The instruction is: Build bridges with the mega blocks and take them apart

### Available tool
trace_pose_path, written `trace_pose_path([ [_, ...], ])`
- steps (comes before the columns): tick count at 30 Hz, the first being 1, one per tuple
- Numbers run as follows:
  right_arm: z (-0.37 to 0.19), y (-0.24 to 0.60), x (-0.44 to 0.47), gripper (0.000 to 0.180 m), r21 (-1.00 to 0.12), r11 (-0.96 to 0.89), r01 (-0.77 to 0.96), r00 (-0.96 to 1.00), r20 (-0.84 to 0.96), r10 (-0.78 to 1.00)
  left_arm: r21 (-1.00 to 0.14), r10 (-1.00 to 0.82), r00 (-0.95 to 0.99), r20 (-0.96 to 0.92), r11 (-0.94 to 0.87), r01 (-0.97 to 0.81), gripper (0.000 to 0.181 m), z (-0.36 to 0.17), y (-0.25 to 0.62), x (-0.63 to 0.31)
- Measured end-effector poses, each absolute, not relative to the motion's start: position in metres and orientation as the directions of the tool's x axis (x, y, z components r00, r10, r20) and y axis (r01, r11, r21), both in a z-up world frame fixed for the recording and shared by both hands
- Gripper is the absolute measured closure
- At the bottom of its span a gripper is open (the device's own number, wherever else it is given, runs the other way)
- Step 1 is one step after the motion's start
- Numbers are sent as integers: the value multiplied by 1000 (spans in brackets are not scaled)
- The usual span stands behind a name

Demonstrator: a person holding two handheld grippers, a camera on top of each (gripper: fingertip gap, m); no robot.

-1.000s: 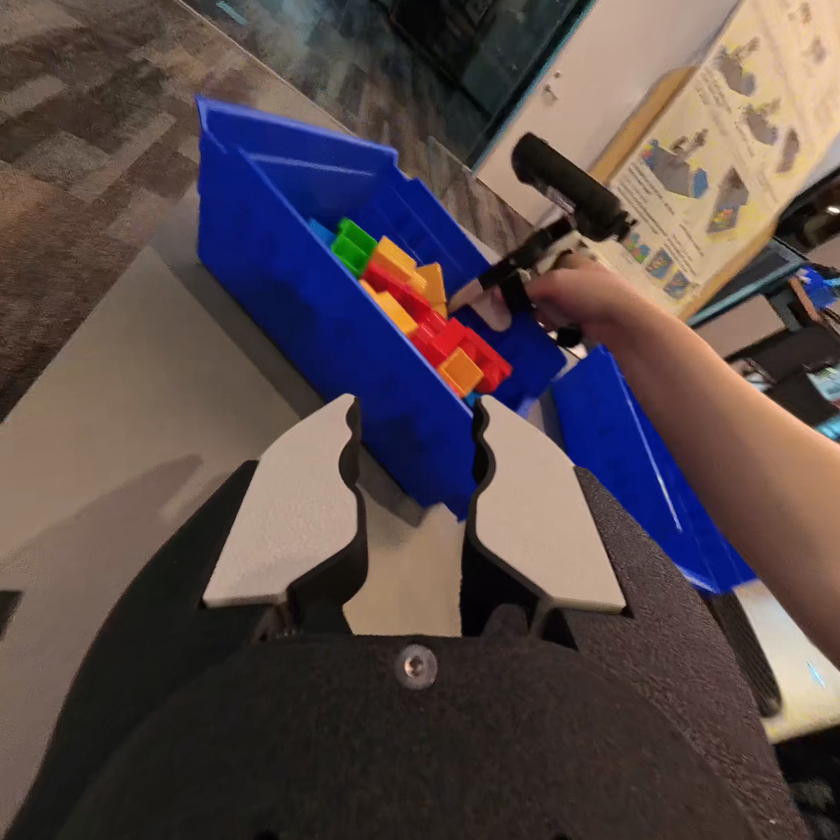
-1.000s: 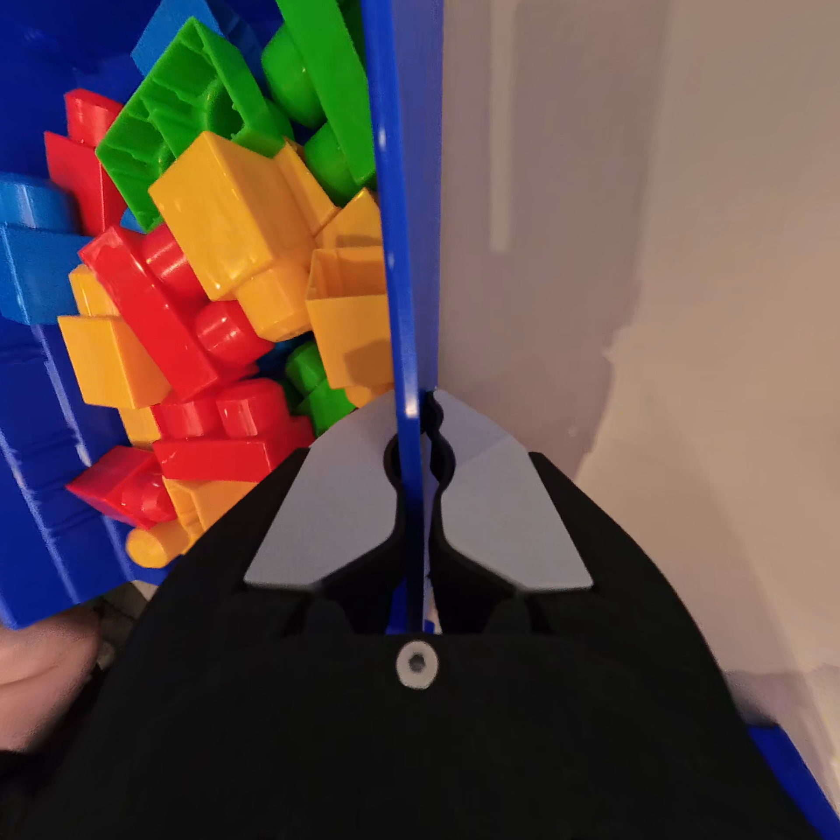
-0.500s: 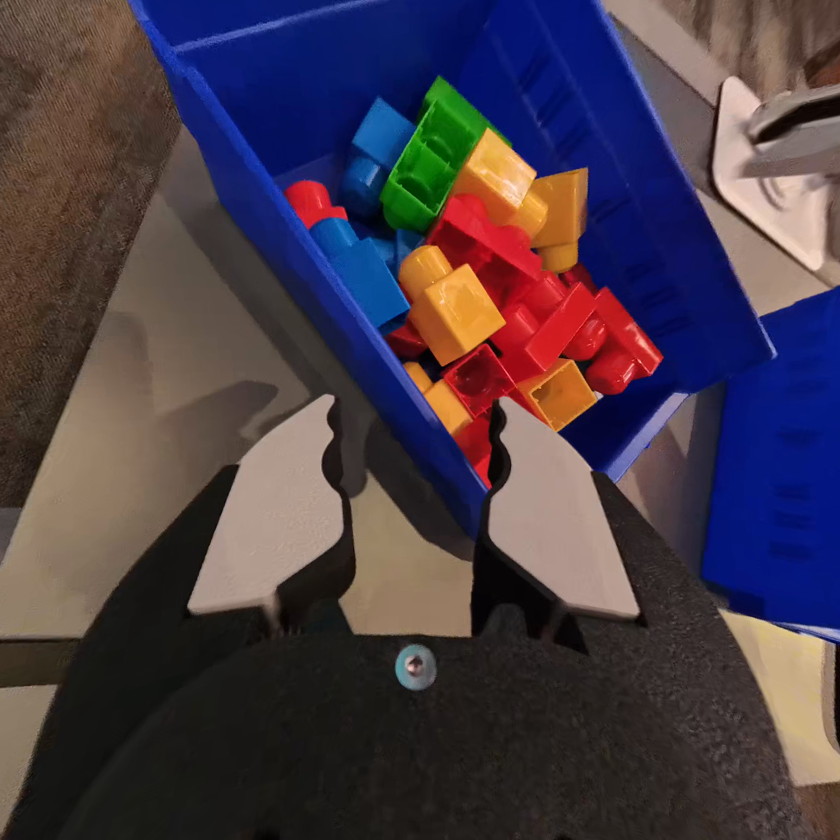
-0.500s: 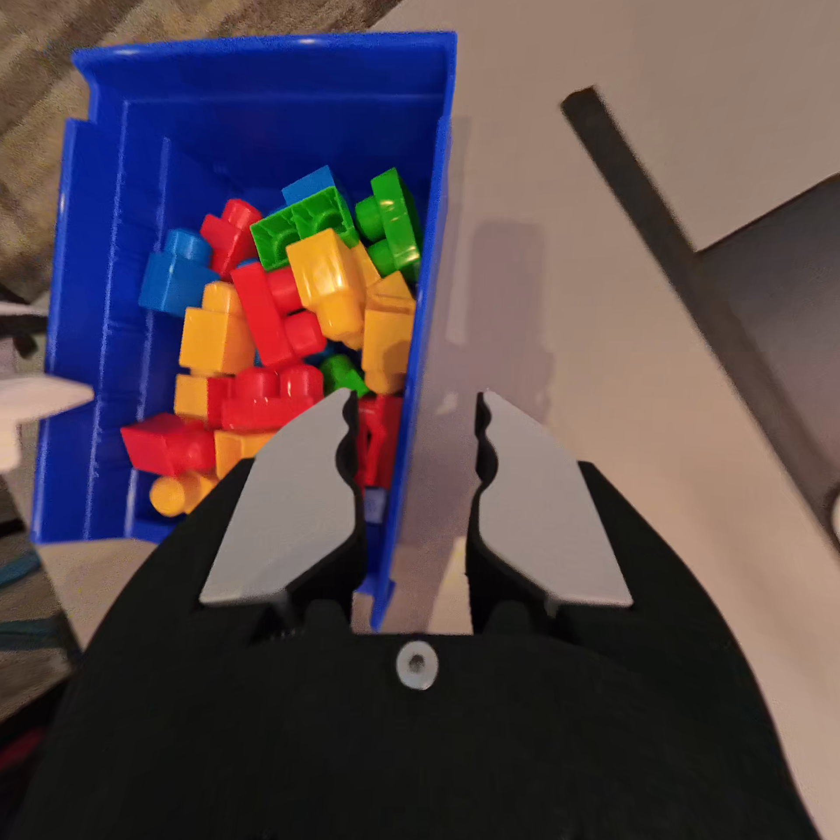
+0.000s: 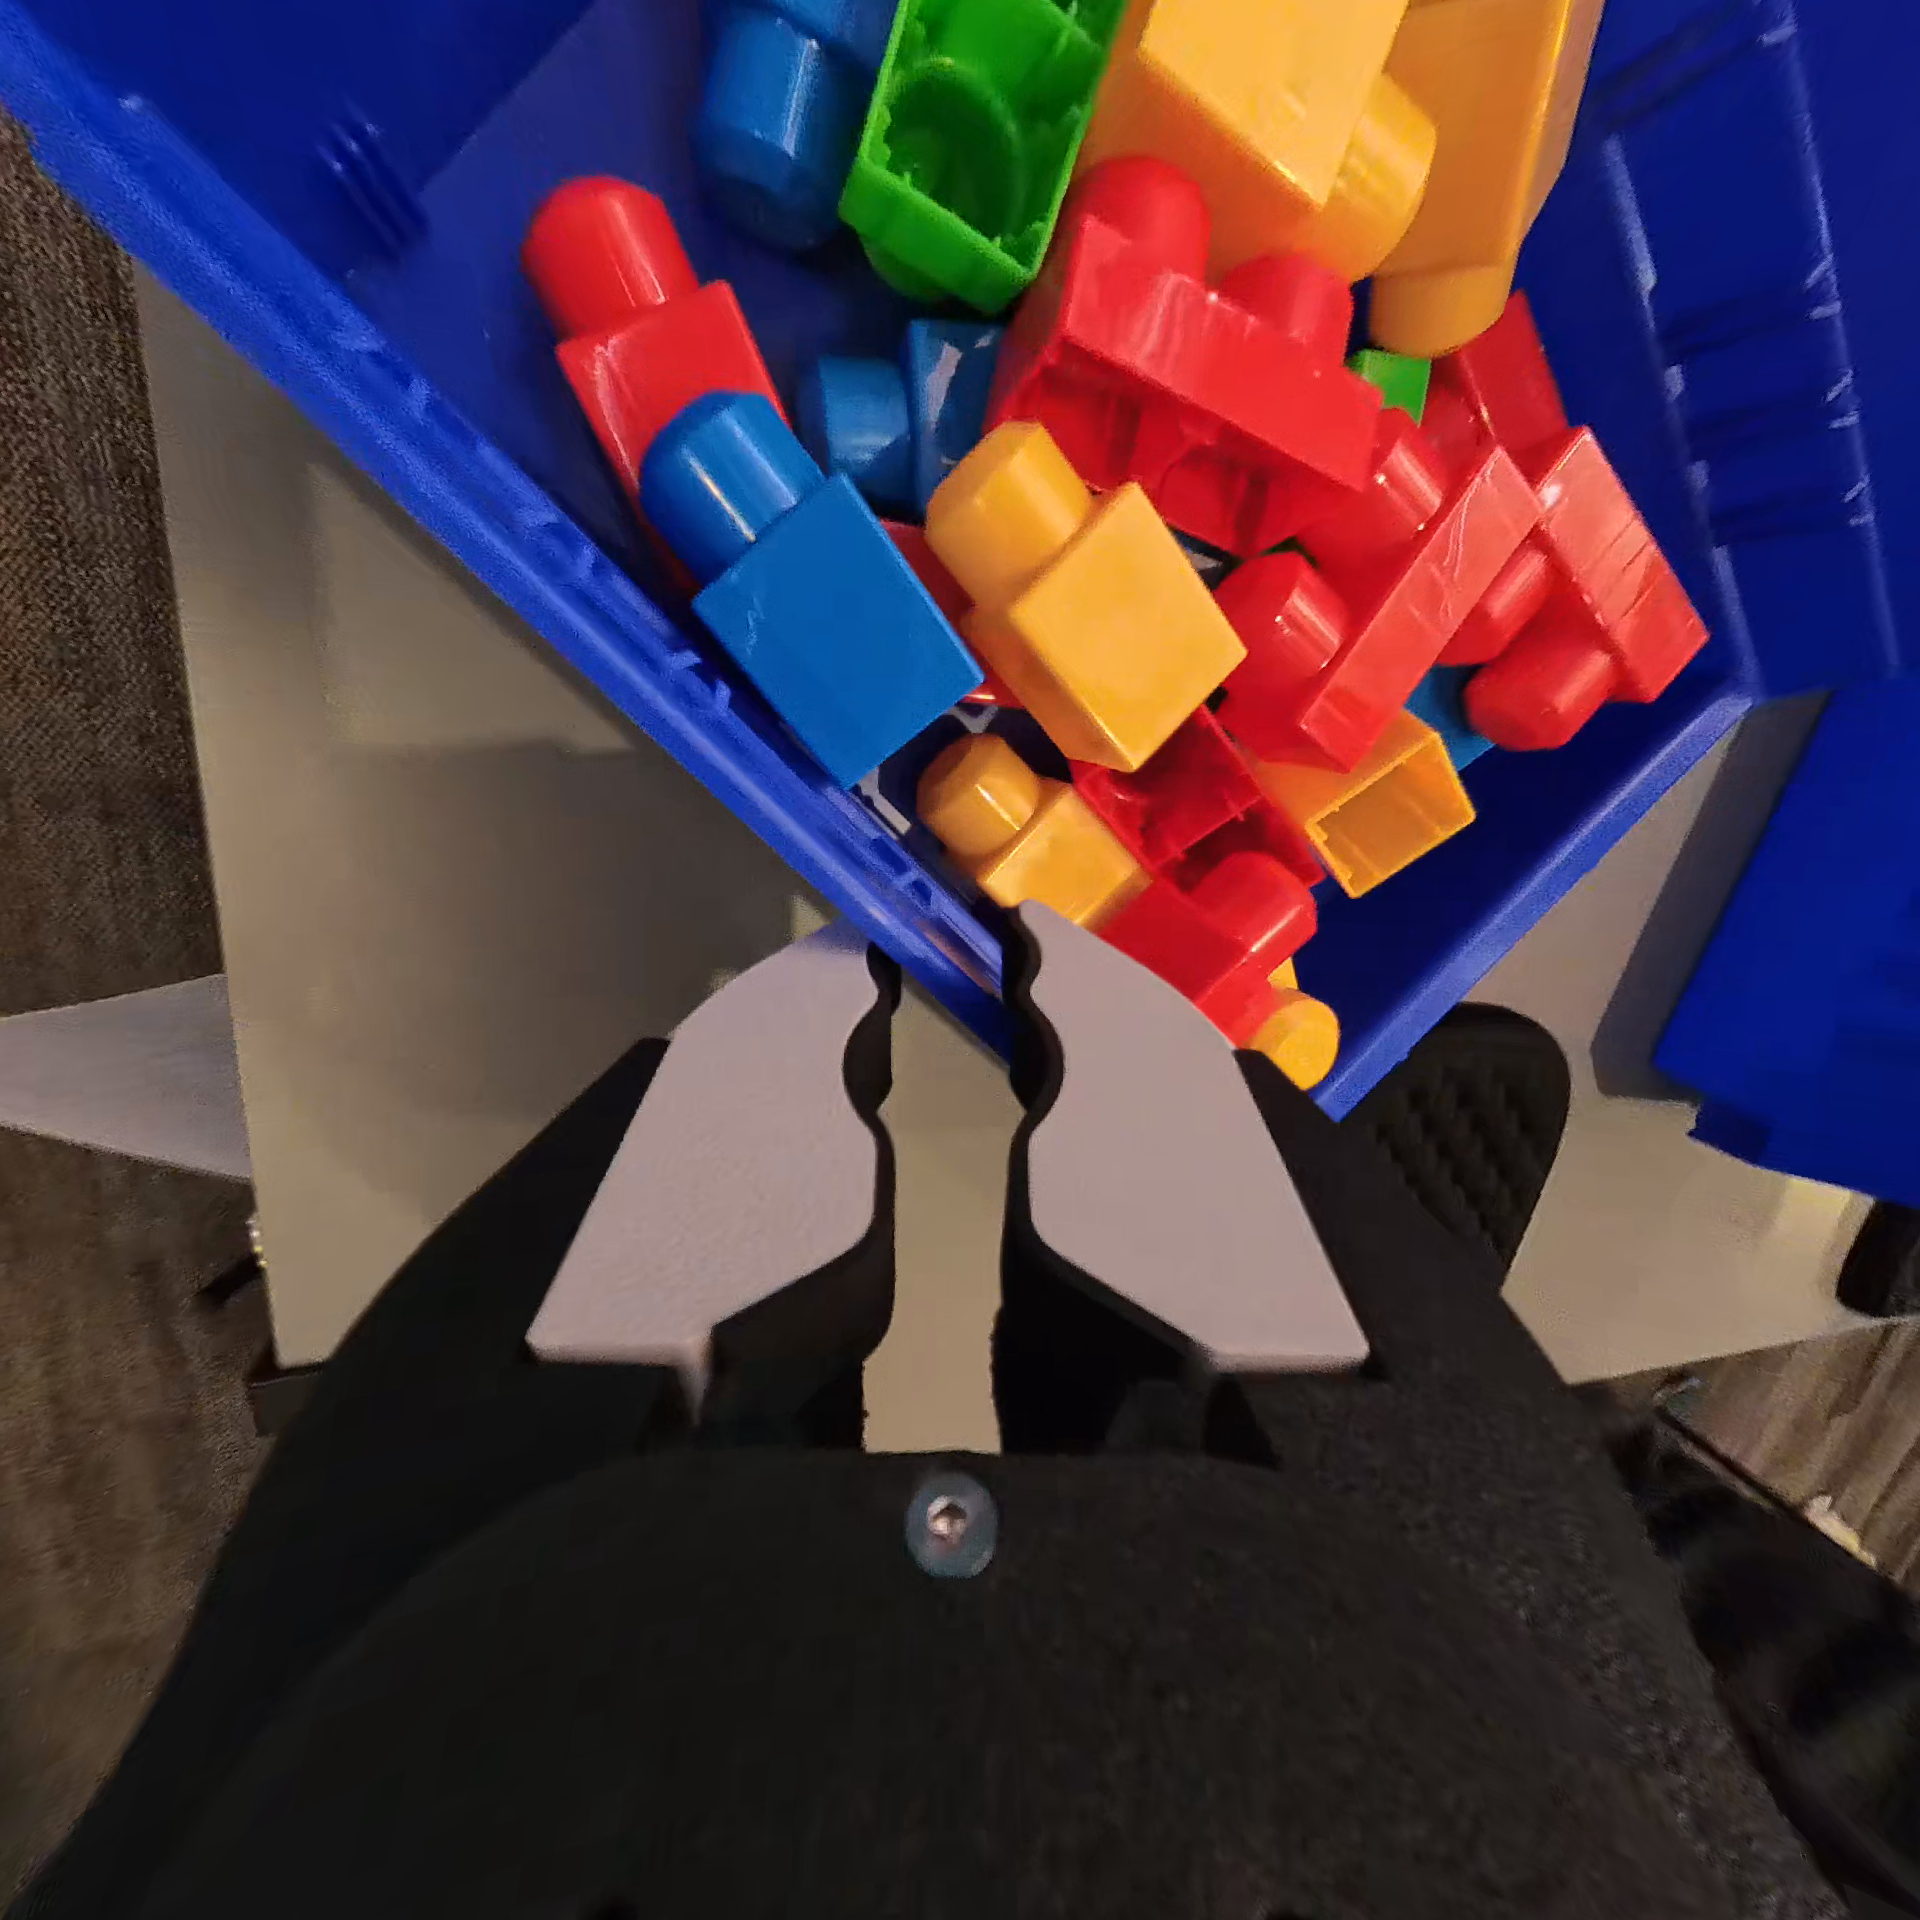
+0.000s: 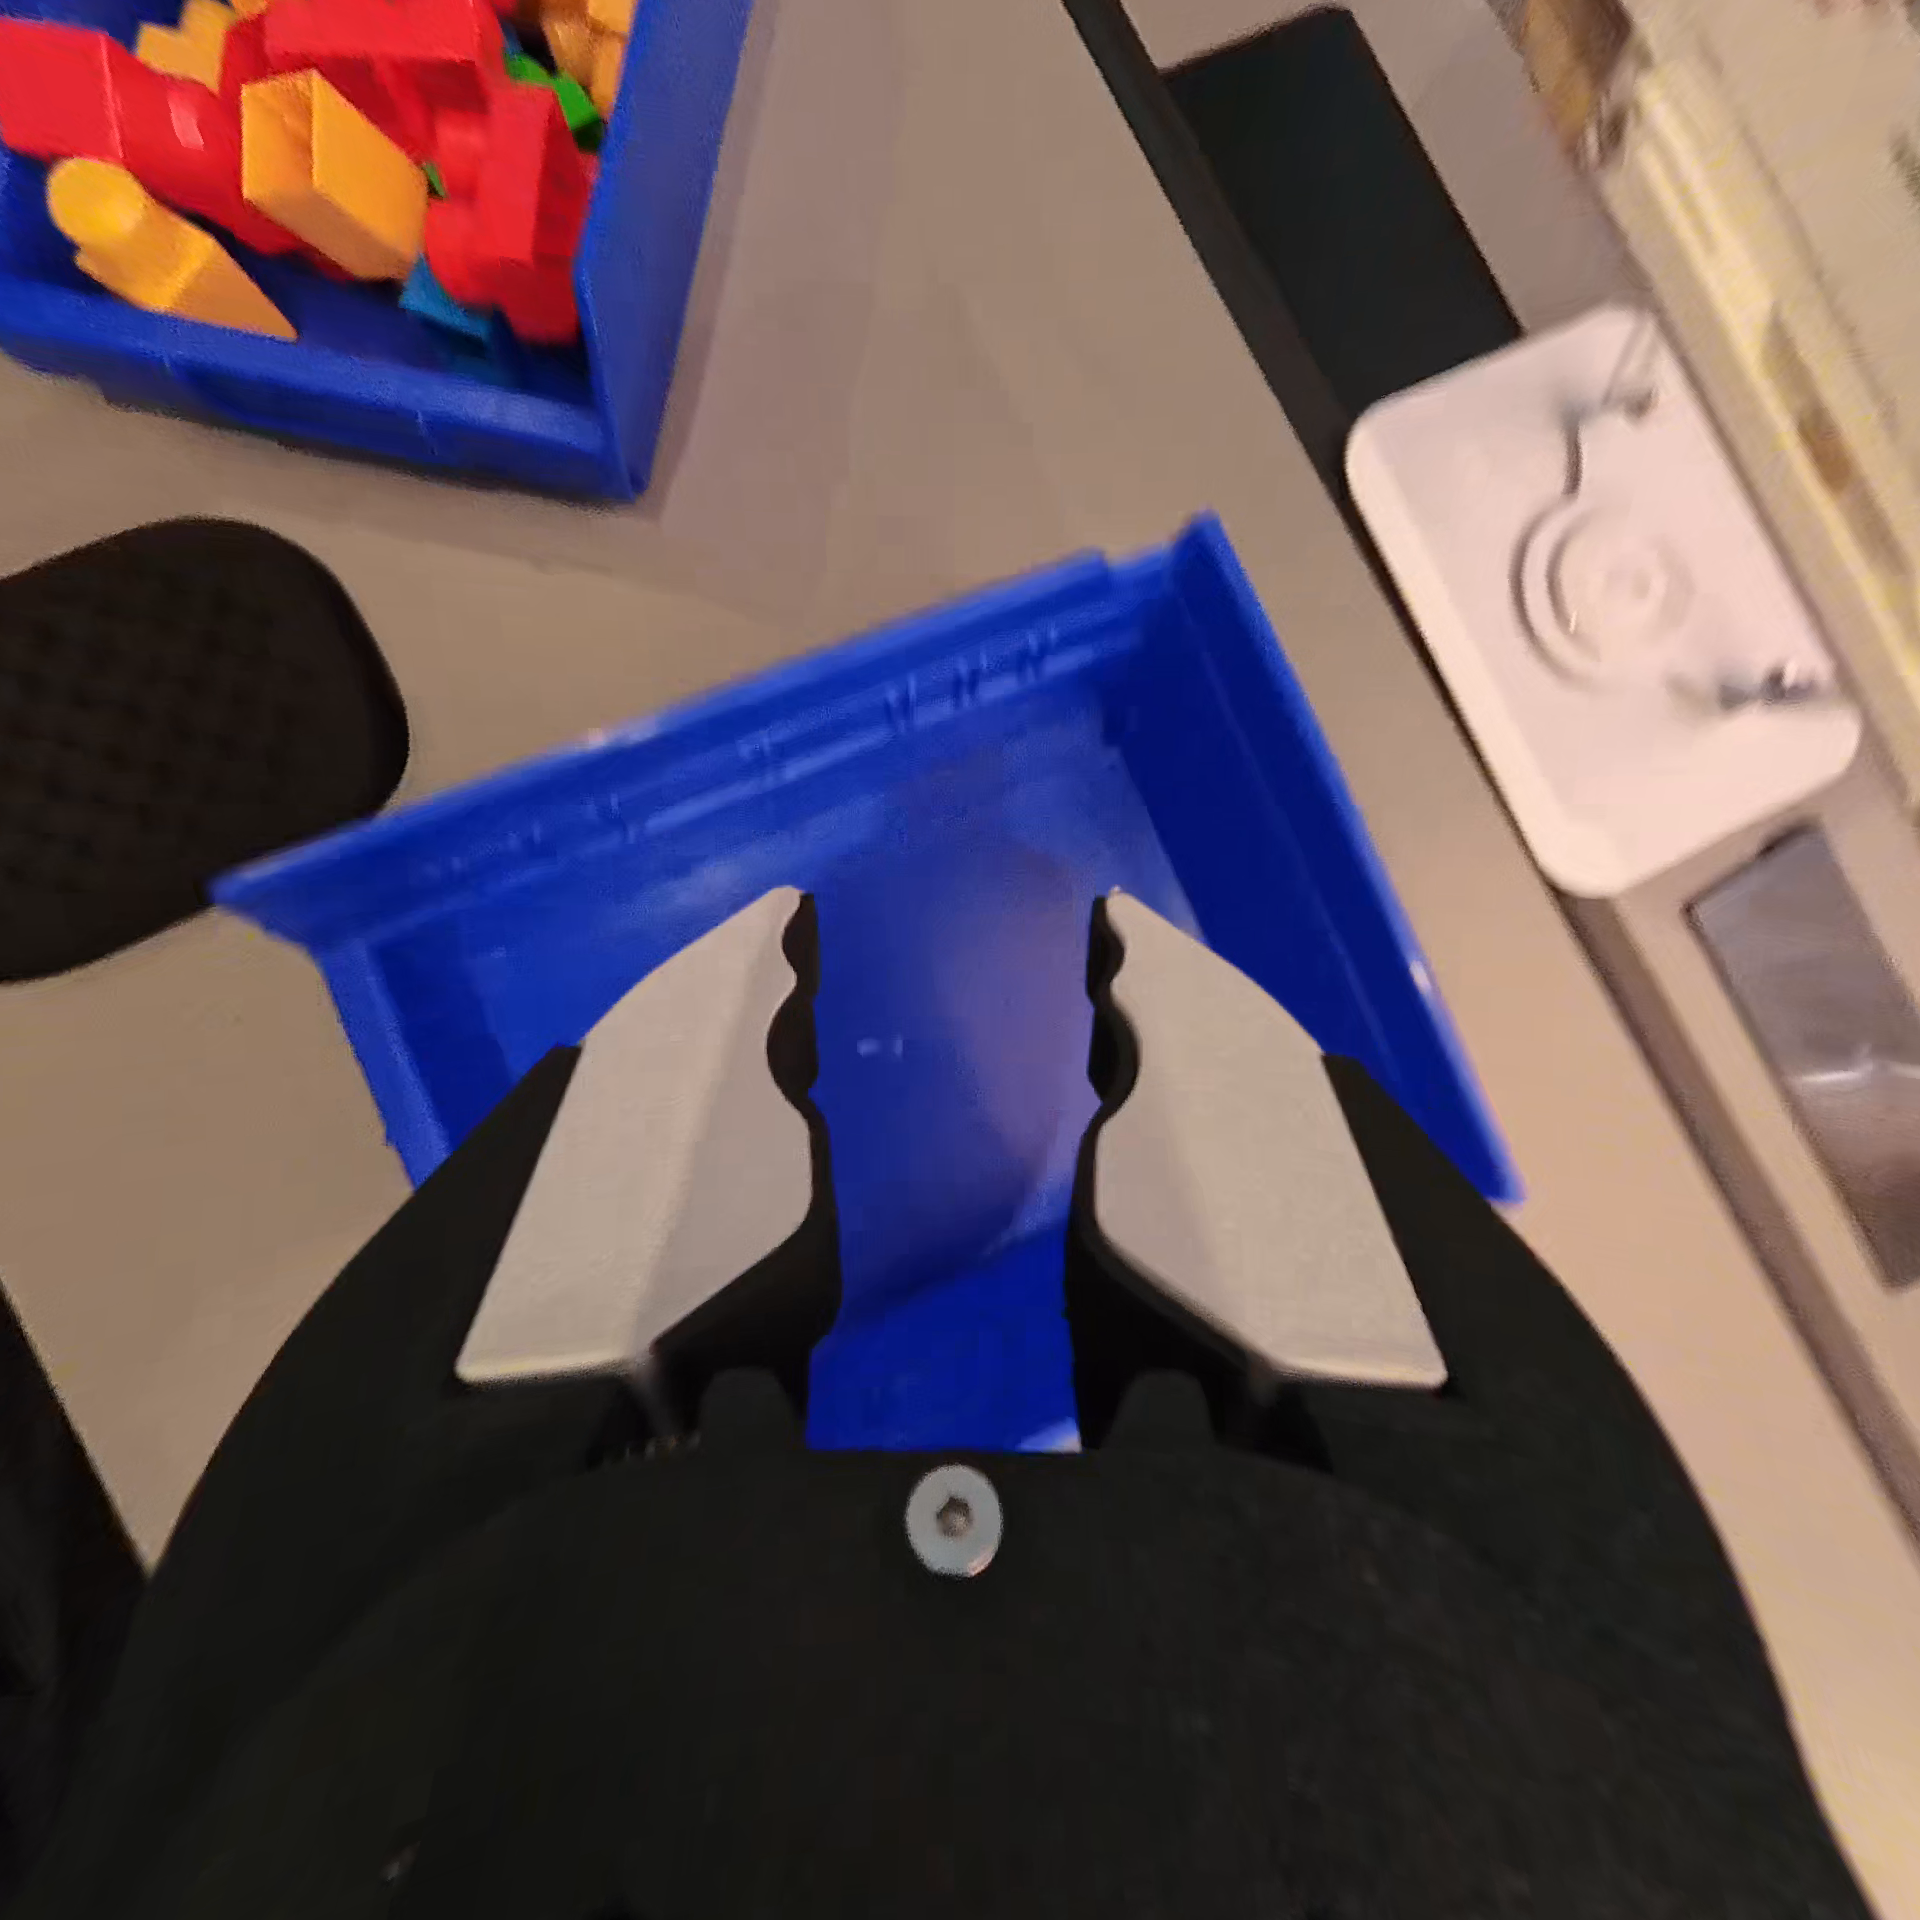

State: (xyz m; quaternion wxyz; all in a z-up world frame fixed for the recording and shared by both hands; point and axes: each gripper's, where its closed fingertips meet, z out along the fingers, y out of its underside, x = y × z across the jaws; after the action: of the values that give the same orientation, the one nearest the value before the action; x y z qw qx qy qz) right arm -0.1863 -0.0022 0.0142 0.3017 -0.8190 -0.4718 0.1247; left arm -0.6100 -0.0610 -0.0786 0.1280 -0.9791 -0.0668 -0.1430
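Note:
A blue bin (image 5: 468,436) holds a loose heap of mega blocks: a blue block (image 5: 831,634), a yellow block (image 5: 1091,613), red blocks (image 5: 1195,343) and a green block (image 5: 956,156). My left gripper (image 5: 951,935) straddles the bin's near wall by its corner, one finger inside and one outside, with the jaws narrowed onto the rim. My right gripper (image 6: 951,904) is open and empty, hovering over a second, empty blue bin (image 6: 935,790). The block bin also shows in the right wrist view (image 6: 613,312), at the top left.
The bins stand on a grey table (image 6: 935,364). The empty bin shows at the right in the left wrist view (image 5: 1818,935). A white stand base (image 6: 1600,603) sits at the table's right, beyond a dark strip (image 6: 1247,260). Carpet (image 5: 83,623) lies past the left edge. Across from one pair of fingers to the other is roughly 45 centimeters.
My right gripper let go of the block bin's wall, opened and moved over to the empty bin. My left gripper moved in on the block bin's near wall and narrowed its jaws.

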Motion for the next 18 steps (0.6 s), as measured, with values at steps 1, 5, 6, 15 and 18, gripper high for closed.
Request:
trace_pose_path([
  [1,12,-11,-167,131,-624,-396,674,544,56,837,-218,82,952,293,-964,150,163,-79,-61,-611],
  [5,6,-38,-98,134,-672,-466,575,628,-2,778,-165,68,964,257,-980,113,164,-80,-59,-617],
  [6,6,-45,-84,134,-681,-478,555,644,-12,765,-144,52,969,241,-986,89,164,-80,-60,-617],
  [15,-12,-93,7,134,-701,-569,430,752,-70,655,-22,-177,977,119,-984,-175,162,-80,-57,-644],
  [18,-19,-103,26,134,-689,-595,414,775,-77,628,-24,-249,961,116,-968,-248,162,-80,-54,-657],
])
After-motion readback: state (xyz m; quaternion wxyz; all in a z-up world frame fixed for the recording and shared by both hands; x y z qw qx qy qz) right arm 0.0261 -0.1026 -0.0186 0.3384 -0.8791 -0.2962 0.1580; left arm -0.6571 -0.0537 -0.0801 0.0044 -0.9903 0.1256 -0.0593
